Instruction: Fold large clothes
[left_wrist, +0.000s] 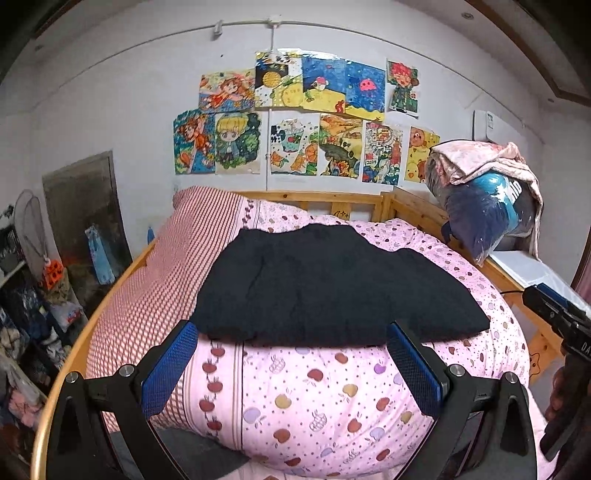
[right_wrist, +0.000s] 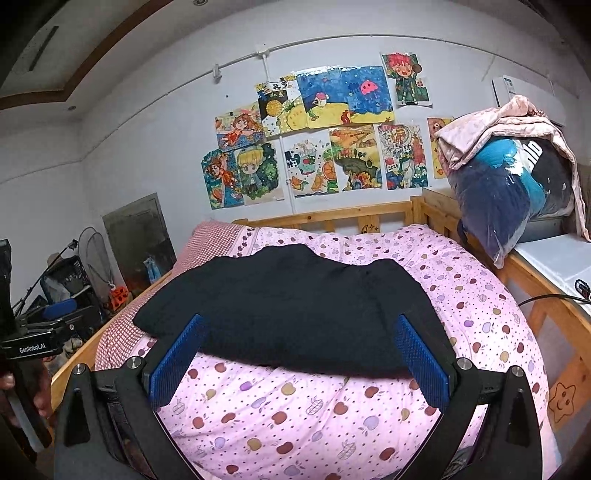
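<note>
A black garment (left_wrist: 325, 288) lies folded in a rough rectangle on the pink apple-print quilt (left_wrist: 314, 398) of a wooden bed. In the right wrist view the same black garment (right_wrist: 295, 306) lies across the pink quilt (right_wrist: 314, 417). My left gripper (left_wrist: 291, 332) hovers open just short of the garment's near edge, with nothing between its blue pads (left_wrist: 168, 365). My right gripper (right_wrist: 301, 325) is also open, its blue pads (right_wrist: 421, 362) straddling the garment's near edge without holding it. Each gripper shows at the edge of the other's view.
A red-checked sheet (left_wrist: 166, 280) covers the bed's left side inside the wooden bed frame (left_wrist: 317, 197). A plastic bag of bedding (left_wrist: 487, 210) sits on a white unit at the right. Cluttered shelves (left_wrist: 26, 314) stand at the left. Drawings (left_wrist: 306, 122) cover the wall.
</note>
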